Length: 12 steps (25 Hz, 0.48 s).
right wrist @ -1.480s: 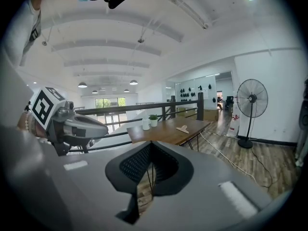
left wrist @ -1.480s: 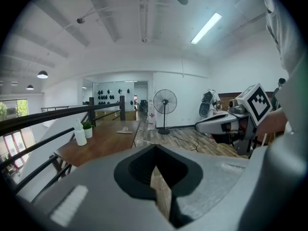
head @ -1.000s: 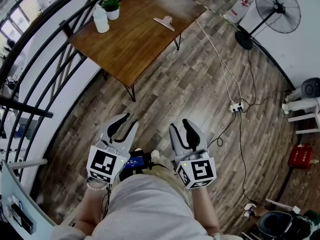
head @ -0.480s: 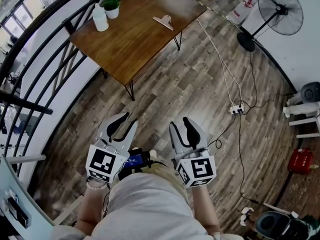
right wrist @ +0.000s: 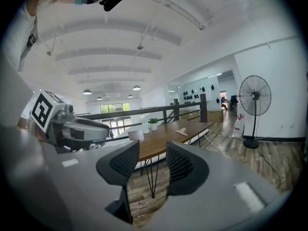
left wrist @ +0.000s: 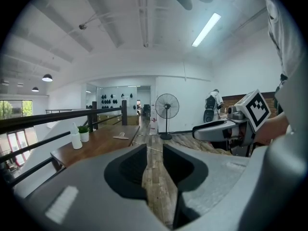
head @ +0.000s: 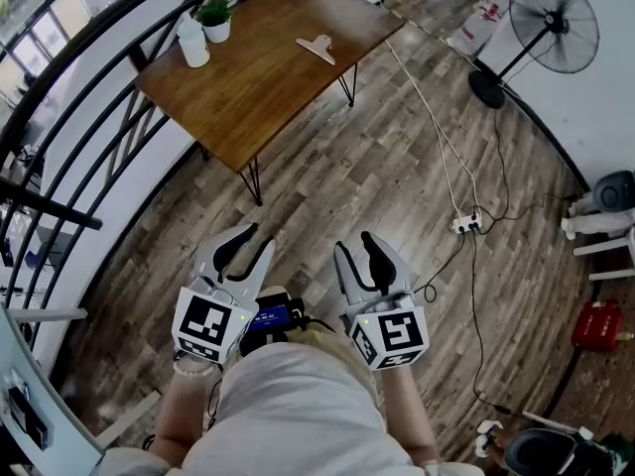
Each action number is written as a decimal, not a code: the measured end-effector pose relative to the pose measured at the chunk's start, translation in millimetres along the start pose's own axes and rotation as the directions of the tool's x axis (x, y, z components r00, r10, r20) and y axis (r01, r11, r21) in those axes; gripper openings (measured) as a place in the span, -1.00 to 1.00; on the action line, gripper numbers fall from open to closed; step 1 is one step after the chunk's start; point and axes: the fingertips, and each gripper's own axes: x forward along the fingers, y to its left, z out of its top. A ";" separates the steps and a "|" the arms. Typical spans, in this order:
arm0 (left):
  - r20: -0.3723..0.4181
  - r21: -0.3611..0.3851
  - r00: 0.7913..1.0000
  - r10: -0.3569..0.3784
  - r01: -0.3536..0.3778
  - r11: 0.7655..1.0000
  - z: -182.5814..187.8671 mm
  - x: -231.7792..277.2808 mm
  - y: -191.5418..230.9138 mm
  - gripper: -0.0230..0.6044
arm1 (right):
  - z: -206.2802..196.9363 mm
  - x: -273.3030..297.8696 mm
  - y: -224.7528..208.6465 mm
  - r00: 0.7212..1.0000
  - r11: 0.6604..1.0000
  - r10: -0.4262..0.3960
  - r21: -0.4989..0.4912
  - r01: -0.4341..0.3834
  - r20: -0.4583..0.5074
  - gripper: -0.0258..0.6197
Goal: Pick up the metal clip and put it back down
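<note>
Well away from the work, the person stands on a wood-plank floor (head: 347,177) with both grippers held low in front of the body. In the head view, the left gripper (head: 253,241) sits at about 7 o'clock from the centre of the picture and the right gripper (head: 355,246) at about 5 o'clock, side by side and near each other, both aimed toward 12 o'clock.

The left gripper view shows that gripper's jaws standing a little apart, with only floor planks seen through the narrow gap. The right gripper view shows its jaws spread somewhat wider, holding nothing; through the gap appear a thin table leg and the floor.

The metal clip (head: 316,48) lies flat on the brown wooden table (head: 268,87), well apart from both grippers. It rests toward the table's far right part, at about 12 o'clock from the grippers. At 9 o'clock from the clip, near the table's left edge, stand a white bottle (head: 192,43) and a small potted plant (head: 215,18), just beside each other.

A dark railing (head: 89,97) curves along the table's left side. A standing fan (head: 554,23) is at about 2 o'clock, and a white power strip (head: 466,223) with trailing cables lies on the floor at 3 o'clock from the right gripper.
</note>
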 end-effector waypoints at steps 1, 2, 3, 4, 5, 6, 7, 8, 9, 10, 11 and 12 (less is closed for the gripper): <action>0.000 -0.001 1.000 -0.002 0.002 1.000 1.6 0.8 -2.7 -0.62 | 0.6 -1.6 -1.2 1.000 1.000 0.000 0.000 0.000 0.002 -0.34; 0.004 0.001 1.000 -0.003 0.003 1.000 4.0 1.8 -4.5 -0.62 | 1.6 -3.1 -2.5 1.000 1.000 0.000 -0.002 0.000 0.005 -0.34; 0.008 0.007 1.000 -0.004 0.004 1.000 5.6 3.1 -5.5 -0.62 | 2.5 -4.3 -4.3 1.000 1.000 -0.001 -0.004 0.001 0.008 -0.34; 0.010 0.014 1.000 -0.003 0.003 1.000 6.0 4.7 -5.9 -0.62 | 2.5 -5.0 -6.4 1.000 1.000 -0.004 -0.007 0.004 0.009 -0.34; 0.010 0.019 1.000 -0.003 0.002 1.000 5.5 6.3 -6.0 -0.62 | 1.5 -5.3 -8.8 1.000 1.000 -0.008 -0.007 0.008 0.008 -0.34; 0.008 0.020 1.000 -0.003 0.003 1.000 4.4 8.0 -5.9 -0.62 | -0.4 -5.0 -11.3 1.000 1.000 -0.012 -0.003 0.012 0.006 -0.35; 0.006 0.020 1.000 -0.005 0.004 1.000 3.1 9.8 -5.6 -0.62 | -2.6 -4.5 -13.6 1.000 1.000 -0.016 0.002 0.016 0.003 -0.35; 0.004 0.018 1.000 -0.008 0.008 1.000 1.9 12.2 -5.1 -0.62 | -4.4 -3.5 -15.8 1.000 1.000 -0.021 0.006 0.021 0.001 -0.35; 0.003 0.017 1.000 -0.013 0.013 1.000 1.0 15.0 -4.2 -0.62 | -5.3 -2.2 -17.7 1.000 1.000 -0.024 0.007 0.024 0.000 -0.34; 0.002 0.017 1.000 -0.019 0.019 1.000 0.3 18.4 -2.7 -0.62 | -5.5 -0.2 -19.3 1.000 1.000 -0.026 0.006 0.026 0.002 -0.35; 0.002 0.017 1.000 -0.023 0.023 1.000 0.0 22.5 -0.3 -0.62 | -5.1 2.4 -21.1 1.000 1.000 -0.028 0.004 0.028 0.004 -0.35; 0.004 0.017 1.000 -0.027 0.027 1.000 0.0 27.8 2.5 -0.62 | -4.7 5.4 -23.4 1.000 1.000 -0.031 0.001 0.031 0.005 -0.35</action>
